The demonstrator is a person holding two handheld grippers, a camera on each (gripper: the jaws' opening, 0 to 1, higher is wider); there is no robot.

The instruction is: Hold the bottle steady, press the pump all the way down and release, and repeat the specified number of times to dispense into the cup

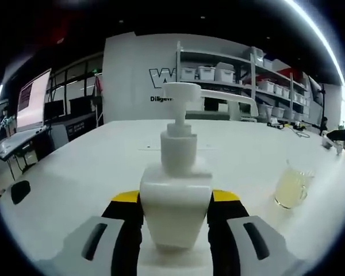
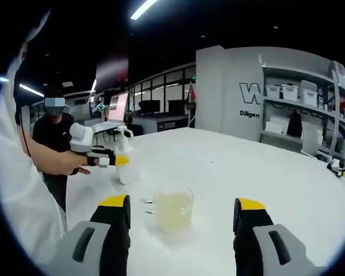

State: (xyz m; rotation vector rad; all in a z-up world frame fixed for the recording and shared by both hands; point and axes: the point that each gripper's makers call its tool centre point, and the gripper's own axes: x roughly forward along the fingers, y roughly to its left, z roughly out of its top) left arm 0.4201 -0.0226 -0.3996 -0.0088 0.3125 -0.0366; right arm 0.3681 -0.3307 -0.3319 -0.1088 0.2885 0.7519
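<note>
A white pump bottle [image 1: 176, 198] stands upright on the white table, its pump head [image 1: 181, 92] raised and its spout pointing right. My left gripper [image 1: 176, 201] is shut on the bottle's body, one jaw on each side. A clear glass cup [image 1: 292, 185] holding pale yellow liquid sits to the bottle's right. In the right gripper view the same cup [image 2: 172, 208] stands just ahead of my right gripper [image 2: 182, 214], which is open with nothing between its jaws. Further left there, the left gripper [image 2: 106, 158] holds the pump bottle [image 2: 124, 155].
The white table [image 2: 230, 167] runs wide ahead and to the right. Shelves with white bins [image 1: 218, 72] line the back wall. A person [image 2: 54, 132] stands at the far left, beyond a hand and white sleeve [image 2: 23, 172]. Cables and small items [image 1: 296, 129] lie at the table's far right.
</note>
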